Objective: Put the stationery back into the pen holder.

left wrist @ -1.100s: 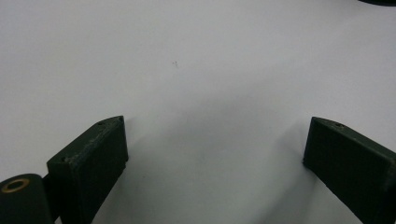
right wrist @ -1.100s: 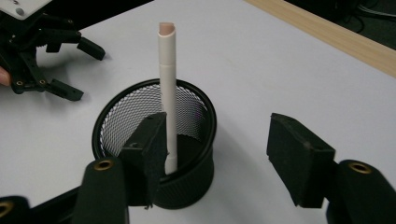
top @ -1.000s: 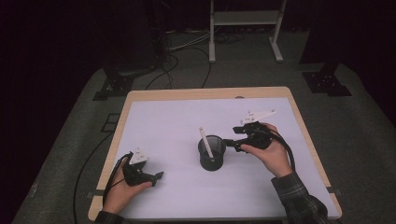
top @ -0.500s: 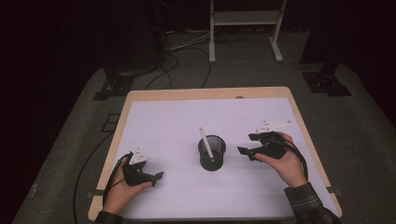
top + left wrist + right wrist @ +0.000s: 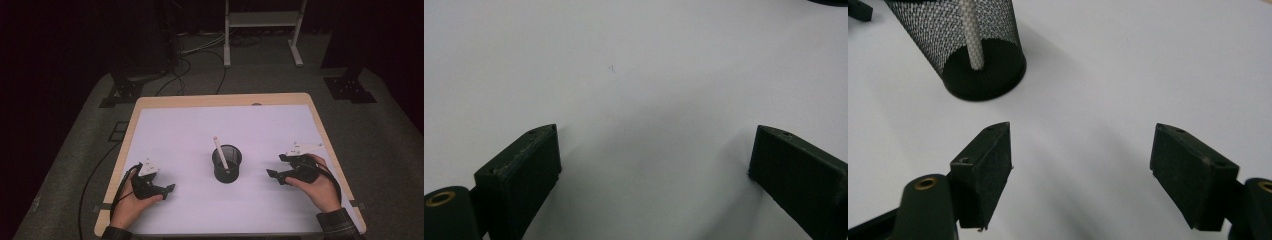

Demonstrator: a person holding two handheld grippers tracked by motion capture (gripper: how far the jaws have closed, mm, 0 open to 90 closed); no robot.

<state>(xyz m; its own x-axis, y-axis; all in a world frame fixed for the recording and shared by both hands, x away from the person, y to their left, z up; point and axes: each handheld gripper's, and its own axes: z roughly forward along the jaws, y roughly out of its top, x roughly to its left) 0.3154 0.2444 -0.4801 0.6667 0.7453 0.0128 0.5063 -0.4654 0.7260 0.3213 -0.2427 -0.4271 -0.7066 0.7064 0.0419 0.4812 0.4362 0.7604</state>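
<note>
Wooden-edged rectangular table point(image 5: 150, 102) under my cameras, its top covered by a plain white sheet point(image 5: 200, 130). One black wire-mesh cylindrical cup point(image 5: 226, 164) stands upright on the sheet near the middle, a little toward the near edge. I see its solid black base sitting flat on the white surface in the right gripper view. The table rests on grey carpeted floor point(image 5: 65, 165).

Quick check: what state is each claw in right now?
Left claw: open, empty, over bare table.
Right claw: open, empty, jaws just opening, apart from the mesh cup with the pen inside.
</note>
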